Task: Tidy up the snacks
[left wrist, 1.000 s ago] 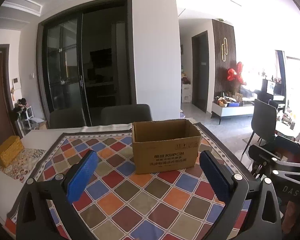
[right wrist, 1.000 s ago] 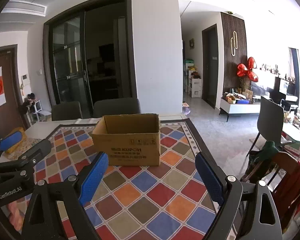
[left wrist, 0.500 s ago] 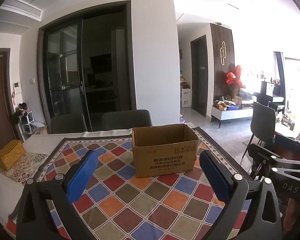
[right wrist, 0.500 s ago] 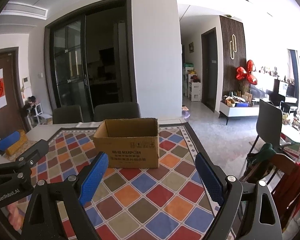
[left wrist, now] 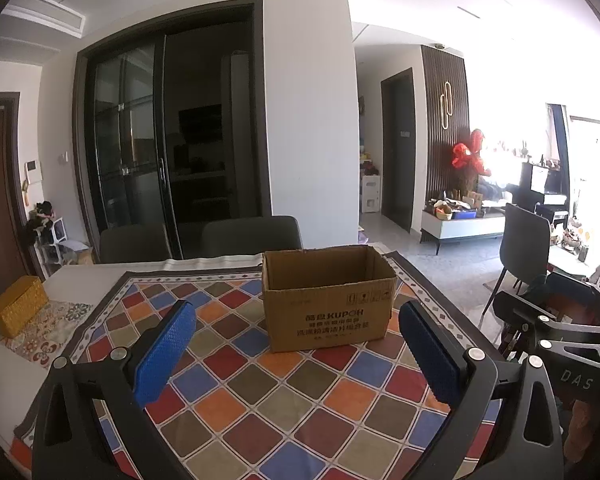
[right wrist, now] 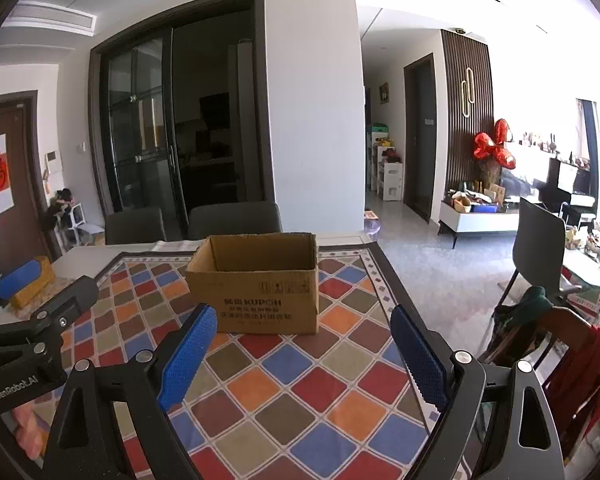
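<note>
Left wrist view: I see the checkered tablecloth [left wrist: 284, 408], an open cardboard box [left wrist: 327, 312] at twelve o'clock, seemingly empty, a yellow basket [left wrist: 17, 310] at nine. Left gripper [left wrist: 298, 354] and right gripper [right wrist: 302, 354] both spread, grasping nothing.

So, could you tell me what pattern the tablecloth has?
The tablecloth has multicoloured diamond checks; the left wrist view shows it best.

Each handheld unit, the left gripper [left wrist: 296, 344] and the right gripper [right wrist: 302, 350], comprises black matte plastic arms with triangular cut-outs, round silver pivot screws, textured blue rubber finger pads [left wrist: 165, 350], and white lettering reading "GenRobot.AI" and "DAS" respectively.
</note>
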Demonstrator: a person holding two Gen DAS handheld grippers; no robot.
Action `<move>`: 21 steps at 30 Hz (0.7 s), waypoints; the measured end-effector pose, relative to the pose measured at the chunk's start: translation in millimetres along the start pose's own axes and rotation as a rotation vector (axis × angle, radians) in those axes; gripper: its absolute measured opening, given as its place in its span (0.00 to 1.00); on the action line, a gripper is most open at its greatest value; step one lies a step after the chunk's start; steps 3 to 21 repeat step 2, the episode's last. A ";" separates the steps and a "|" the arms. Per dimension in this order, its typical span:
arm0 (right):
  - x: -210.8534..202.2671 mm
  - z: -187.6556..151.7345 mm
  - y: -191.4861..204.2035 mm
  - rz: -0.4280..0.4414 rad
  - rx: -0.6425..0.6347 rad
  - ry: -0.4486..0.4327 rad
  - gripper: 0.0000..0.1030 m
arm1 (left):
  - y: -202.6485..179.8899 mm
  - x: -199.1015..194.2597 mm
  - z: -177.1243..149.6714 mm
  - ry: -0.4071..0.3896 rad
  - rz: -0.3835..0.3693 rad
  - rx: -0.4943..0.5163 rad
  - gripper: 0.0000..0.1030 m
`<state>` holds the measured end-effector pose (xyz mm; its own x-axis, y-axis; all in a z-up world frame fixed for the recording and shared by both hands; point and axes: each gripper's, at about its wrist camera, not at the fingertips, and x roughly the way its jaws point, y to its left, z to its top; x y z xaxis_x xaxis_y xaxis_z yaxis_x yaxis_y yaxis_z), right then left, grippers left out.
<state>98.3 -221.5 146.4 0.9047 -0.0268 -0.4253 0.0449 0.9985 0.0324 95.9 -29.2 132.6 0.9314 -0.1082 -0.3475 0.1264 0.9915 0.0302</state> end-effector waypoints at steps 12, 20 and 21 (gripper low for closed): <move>1.0 0.4 -0.1 0.001 0.000 0.000 0.87 | 0.3 1.1 0.1 0.003 0.001 0.000 1.00; 1.0 0.4 -0.1 0.001 0.000 0.000 0.87 | 0.3 1.1 0.1 0.003 0.001 0.000 1.00; 1.0 0.4 -0.1 0.001 0.000 0.000 0.87 | 0.3 1.1 0.1 0.003 0.001 0.000 1.00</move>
